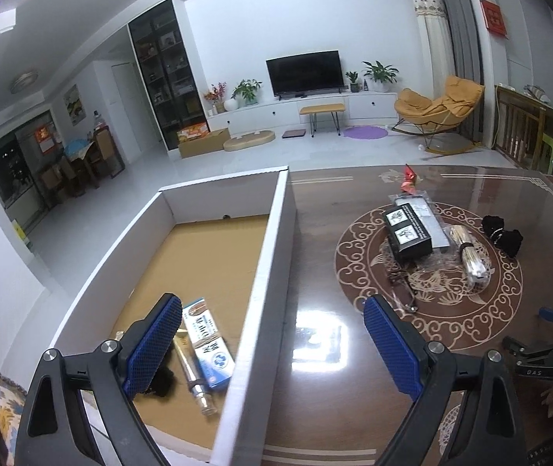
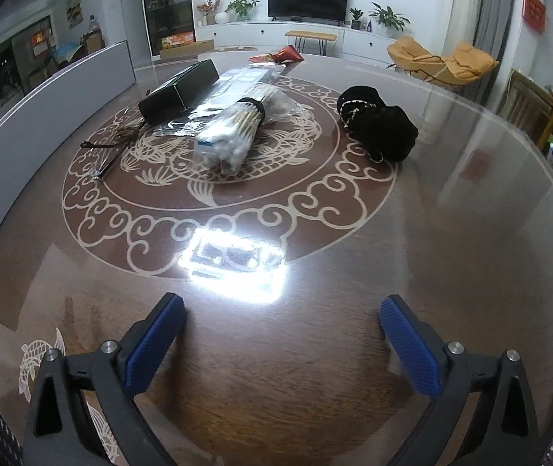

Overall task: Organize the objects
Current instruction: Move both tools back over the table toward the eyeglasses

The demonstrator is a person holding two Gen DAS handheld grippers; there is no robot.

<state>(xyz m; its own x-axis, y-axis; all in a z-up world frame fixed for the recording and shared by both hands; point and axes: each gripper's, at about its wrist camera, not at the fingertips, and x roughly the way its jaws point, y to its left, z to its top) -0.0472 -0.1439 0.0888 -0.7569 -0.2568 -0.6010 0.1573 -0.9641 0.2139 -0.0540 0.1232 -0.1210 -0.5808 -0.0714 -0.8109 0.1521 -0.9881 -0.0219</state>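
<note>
both grippers empty over a glossy brown table, white box at the left

the left gripper (image 1: 272, 343) hangs above the right wall of the white box (image 1: 265, 272), its blue fingers (image 1: 152, 345) spread wide with nothing between them; one finger is over the box's inside, the other over the table (image 1: 315, 240). in the near part of the box lie a blue-and-white carton (image 1: 208, 343), a small glass bottle (image 1: 195, 376) just beside it and something dark and fuzzy (image 1: 162, 382). the right gripper (image 2: 282, 343) is spread wide over bare table near the bright light glare. farther off on the round pattern lie a black box (image 2: 179, 89), a bag of cotton swabs (image 2: 233, 132), folded glasses (image 2: 105, 155) at the left and a black pouch (image 2: 377, 124) at the right, apart from the rest.
</note>
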